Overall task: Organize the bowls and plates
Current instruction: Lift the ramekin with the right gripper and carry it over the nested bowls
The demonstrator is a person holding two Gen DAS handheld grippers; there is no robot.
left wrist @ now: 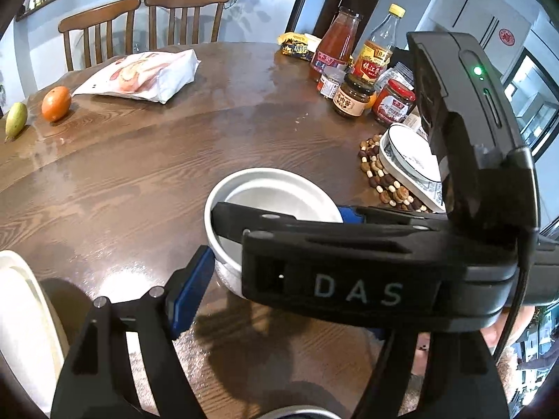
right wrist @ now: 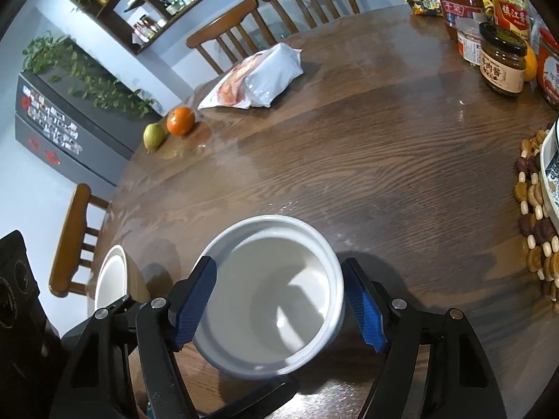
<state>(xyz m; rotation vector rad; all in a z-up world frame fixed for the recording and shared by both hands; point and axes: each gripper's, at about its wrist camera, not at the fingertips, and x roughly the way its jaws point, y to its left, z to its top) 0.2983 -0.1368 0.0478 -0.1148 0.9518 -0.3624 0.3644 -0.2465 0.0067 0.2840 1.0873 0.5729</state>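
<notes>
While the right tongs (right wrist: 279, 309) straddled the white bowl (right wrist: 270, 293) on the table (right wrist: 384, 160), their pads flanked its rim, left pad touching. Left tongs (left wrist: 279, 300) stood spread beside that bowl, pinching nothing.

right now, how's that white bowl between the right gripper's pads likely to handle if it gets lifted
The white bowl looks glazed ceramic, so probably rigid, fairly heavy and breakable. Its glossy, near-straight wall may slip against the right gripper pads. Its wide base probably won't tip on the table.

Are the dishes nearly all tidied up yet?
Not yet. The patterned dishes already sit stacked on the bead mat. The right gripper has its jaws around the white bowl; I can't tell if they're squeezing. The other white dish, off to the side, is left to do.
</notes>
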